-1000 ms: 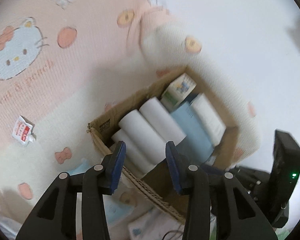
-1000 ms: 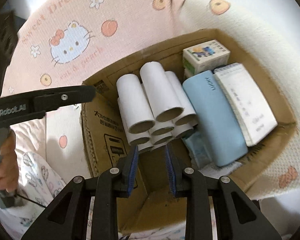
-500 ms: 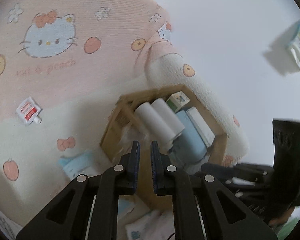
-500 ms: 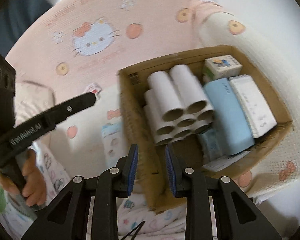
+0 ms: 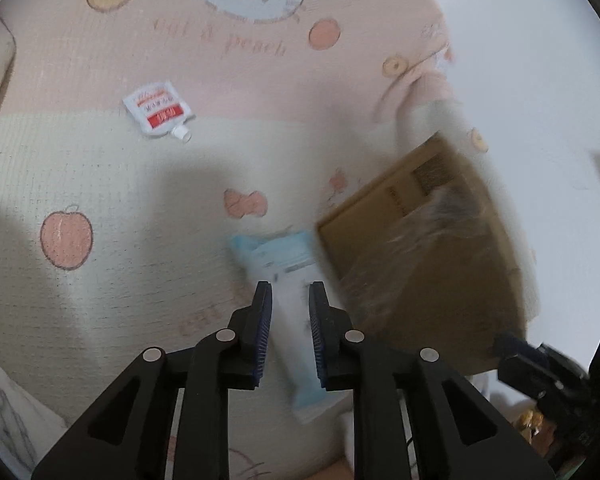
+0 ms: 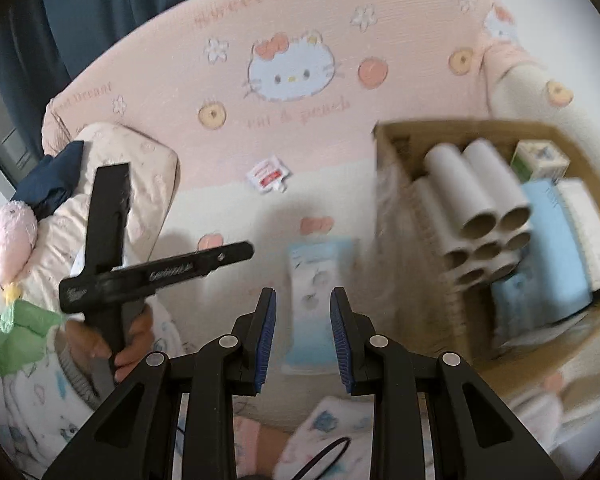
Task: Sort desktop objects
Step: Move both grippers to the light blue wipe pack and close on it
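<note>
Light-blue packet (image 5: 278, 256) lies flat on the bed blanket (image 5: 112, 184), frame centre, just left of the cardboard box (image 5: 432, 248). Left gripper (image 5: 289, 312) above its near end, jaws opening, a narrow gap, packet seen between them but not pinched. Right gripper (image 6: 303, 322): jaws slightly apart, holding nothing, same packet (image 6: 320, 264) beyond them. Sauce pouch (image 5: 158, 110) upper left, well apart. Cardboard tubes (image 6: 480, 208) stacked in the box (image 6: 388, 136).

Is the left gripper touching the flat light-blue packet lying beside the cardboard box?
Cannot tell. In the left wrist view the left gripper frames the light-blue packet, jaws opening, nothing clamped between them. Blur hides any contact or gap.
</note>
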Action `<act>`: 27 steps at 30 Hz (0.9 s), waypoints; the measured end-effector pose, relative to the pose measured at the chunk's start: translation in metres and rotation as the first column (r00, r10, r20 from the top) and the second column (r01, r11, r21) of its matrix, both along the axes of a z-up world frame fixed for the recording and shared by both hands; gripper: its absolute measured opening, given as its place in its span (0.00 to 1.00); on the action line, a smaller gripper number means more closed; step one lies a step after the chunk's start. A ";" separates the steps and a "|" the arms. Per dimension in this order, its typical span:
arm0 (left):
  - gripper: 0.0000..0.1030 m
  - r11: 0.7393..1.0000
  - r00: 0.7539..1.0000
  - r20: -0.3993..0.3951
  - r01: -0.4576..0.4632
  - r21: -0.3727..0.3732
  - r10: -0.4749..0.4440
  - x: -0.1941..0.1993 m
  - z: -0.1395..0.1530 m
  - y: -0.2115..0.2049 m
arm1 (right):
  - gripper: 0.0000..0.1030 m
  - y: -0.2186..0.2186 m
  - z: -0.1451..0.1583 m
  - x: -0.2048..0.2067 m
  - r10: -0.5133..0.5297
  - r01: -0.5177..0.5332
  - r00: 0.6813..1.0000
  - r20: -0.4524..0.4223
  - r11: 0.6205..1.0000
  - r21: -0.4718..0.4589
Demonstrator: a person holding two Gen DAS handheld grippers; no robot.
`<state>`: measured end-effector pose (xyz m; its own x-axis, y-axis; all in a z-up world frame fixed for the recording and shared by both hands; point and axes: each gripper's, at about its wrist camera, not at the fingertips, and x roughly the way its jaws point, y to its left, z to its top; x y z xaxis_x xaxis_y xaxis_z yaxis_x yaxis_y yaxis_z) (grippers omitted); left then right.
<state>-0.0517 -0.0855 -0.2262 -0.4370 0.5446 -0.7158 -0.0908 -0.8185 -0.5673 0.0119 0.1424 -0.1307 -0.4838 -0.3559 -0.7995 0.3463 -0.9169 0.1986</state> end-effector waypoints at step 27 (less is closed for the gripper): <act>0.49 0.953 0.945 0.131 0.302 0.009 -0.301 -0.099 -0.046 0.041 | 0.66 -0.034 -0.120 -0.013 -0.262 0.222 0.937 0.232 0.957 0.186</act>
